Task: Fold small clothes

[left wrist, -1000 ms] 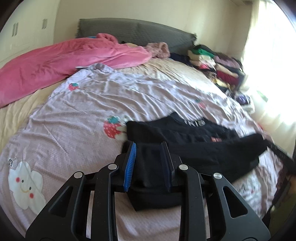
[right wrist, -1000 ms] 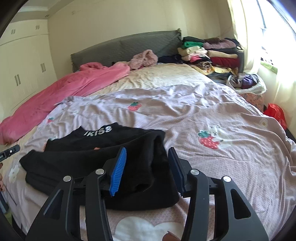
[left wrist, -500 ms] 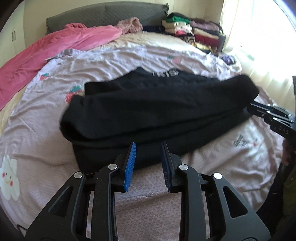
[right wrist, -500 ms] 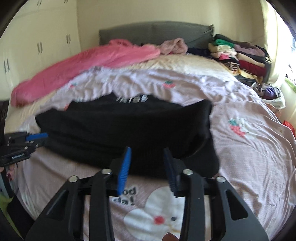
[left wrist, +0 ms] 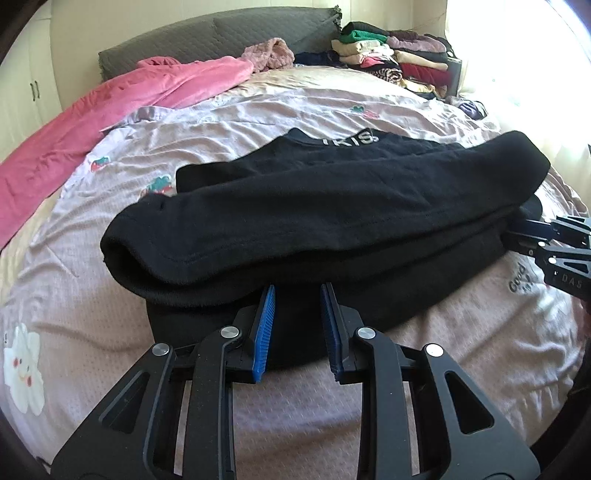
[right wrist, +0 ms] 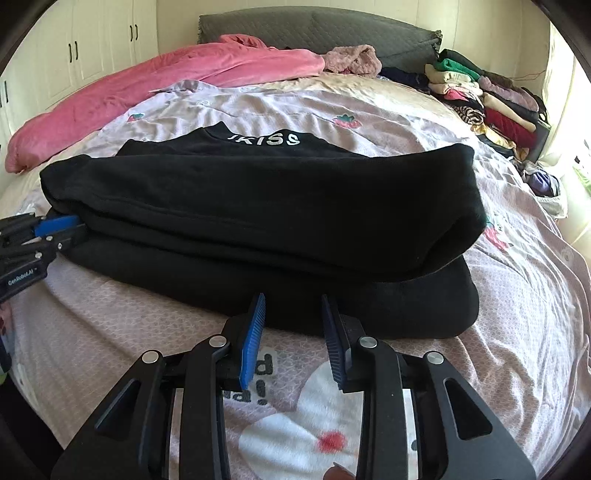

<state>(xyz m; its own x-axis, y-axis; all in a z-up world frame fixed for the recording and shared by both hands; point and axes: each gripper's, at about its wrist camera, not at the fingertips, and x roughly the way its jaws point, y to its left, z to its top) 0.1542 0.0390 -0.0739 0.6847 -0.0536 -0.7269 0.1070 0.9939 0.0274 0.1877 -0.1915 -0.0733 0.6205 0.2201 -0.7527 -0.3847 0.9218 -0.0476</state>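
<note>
A black garment (left wrist: 332, 206) with white letters at the collar lies folded in layers across the lilac bedsheet (left wrist: 92, 295). My left gripper (left wrist: 298, 293) sits at its near edge, toward the left end. The jaws are narrow and black fabric fills the gap between the pads. In the right wrist view the garment (right wrist: 258, 206) spans the frame. My right gripper (right wrist: 293, 297) is at the near edge with only the hem between its fingertips, and the pads stand apart from it. Each gripper also appears in the other view, the left gripper (right wrist: 59, 229) and the right gripper (left wrist: 524, 232), at opposite ends of the garment.
A pink blanket (left wrist: 110, 122) lies along the far left of the bed, below a grey headboard (right wrist: 314, 26). Stacks of folded clothes (left wrist: 388, 55) fill the far right corner. White wardrobe doors (right wrist: 92, 44) stand on the left. A window glares at the right.
Both grippers have come down and drawn back to the garment's near edge, and the garment now lies flat. The right jaws have narrowed. The left jaws keep the same gap.
</note>
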